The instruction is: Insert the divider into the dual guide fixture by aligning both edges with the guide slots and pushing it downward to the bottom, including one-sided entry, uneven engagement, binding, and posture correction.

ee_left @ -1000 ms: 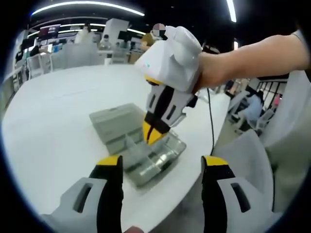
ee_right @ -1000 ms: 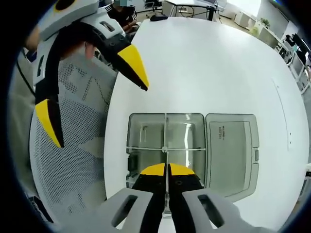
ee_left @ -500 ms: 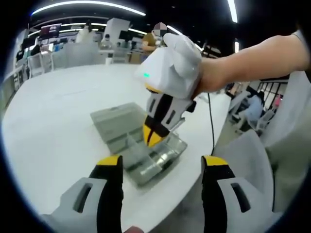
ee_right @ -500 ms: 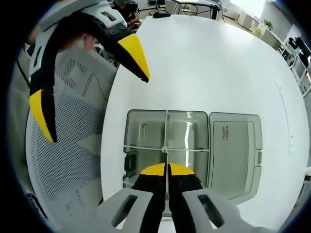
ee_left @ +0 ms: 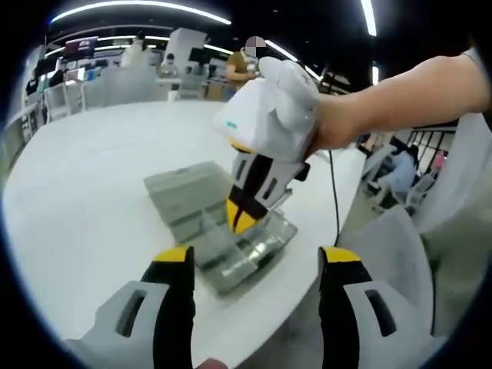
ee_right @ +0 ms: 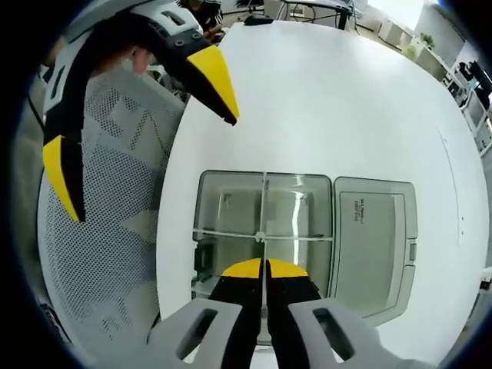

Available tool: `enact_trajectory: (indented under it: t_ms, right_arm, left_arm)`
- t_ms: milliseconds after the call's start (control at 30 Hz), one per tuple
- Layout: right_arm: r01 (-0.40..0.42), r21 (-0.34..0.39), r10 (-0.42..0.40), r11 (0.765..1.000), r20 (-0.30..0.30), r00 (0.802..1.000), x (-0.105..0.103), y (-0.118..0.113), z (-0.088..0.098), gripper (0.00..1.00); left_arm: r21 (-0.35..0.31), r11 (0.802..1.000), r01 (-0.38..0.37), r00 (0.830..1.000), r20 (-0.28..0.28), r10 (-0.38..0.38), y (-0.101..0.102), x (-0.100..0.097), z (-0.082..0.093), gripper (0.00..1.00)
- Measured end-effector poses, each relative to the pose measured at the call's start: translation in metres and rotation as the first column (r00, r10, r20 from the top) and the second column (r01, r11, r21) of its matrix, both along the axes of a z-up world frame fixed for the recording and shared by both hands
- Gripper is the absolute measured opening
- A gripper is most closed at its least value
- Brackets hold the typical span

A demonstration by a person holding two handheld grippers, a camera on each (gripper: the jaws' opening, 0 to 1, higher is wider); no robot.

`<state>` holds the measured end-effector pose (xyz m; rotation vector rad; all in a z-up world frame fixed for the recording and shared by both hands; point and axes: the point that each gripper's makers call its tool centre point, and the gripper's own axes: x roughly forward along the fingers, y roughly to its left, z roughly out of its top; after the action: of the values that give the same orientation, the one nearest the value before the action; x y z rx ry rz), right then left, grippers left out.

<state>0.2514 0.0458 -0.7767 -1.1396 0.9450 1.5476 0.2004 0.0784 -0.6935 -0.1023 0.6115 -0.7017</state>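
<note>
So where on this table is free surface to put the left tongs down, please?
The white table is bare beyond the clear compartment box and its open lid. Crowded: the box itself, where the right tongs grip the thin divider, and the table edge beside the mesh chair.

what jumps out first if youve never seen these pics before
The right hand-held gripper, yellow-tipped, is pinched shut on a thin clear divider standing over an open grey compartment box near the edge of a big white table. The left hand-held gripper hangs open beside it, off the table edge, above a mesh chair.
</note>
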Motion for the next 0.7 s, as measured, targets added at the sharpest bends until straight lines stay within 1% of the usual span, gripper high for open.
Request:
enact_trajectory:
  t_ms: [500, 700]
  right_arm:
    - [0.008, -0.007, -0.008, 1.0, 0.006, 1.0, -0.0007, -0.0001, 0.0006, 0.0]
    - [0.033, -0.012, -0.033, 0.999, 0.001, 0.999, -0.0009, 0.0002, 0.001, 0.0]
  left_arm:
    - [0.0, 1.0, -0.002, 1.0, 0.002, 0.002, 0.0003, 0.0, 0.0006, 0.63]
    - [0.0, 1.0, 0.0, 1.0, 0.002, 0.0, -0.0003, 0.0001, 0.0009, 0.63]
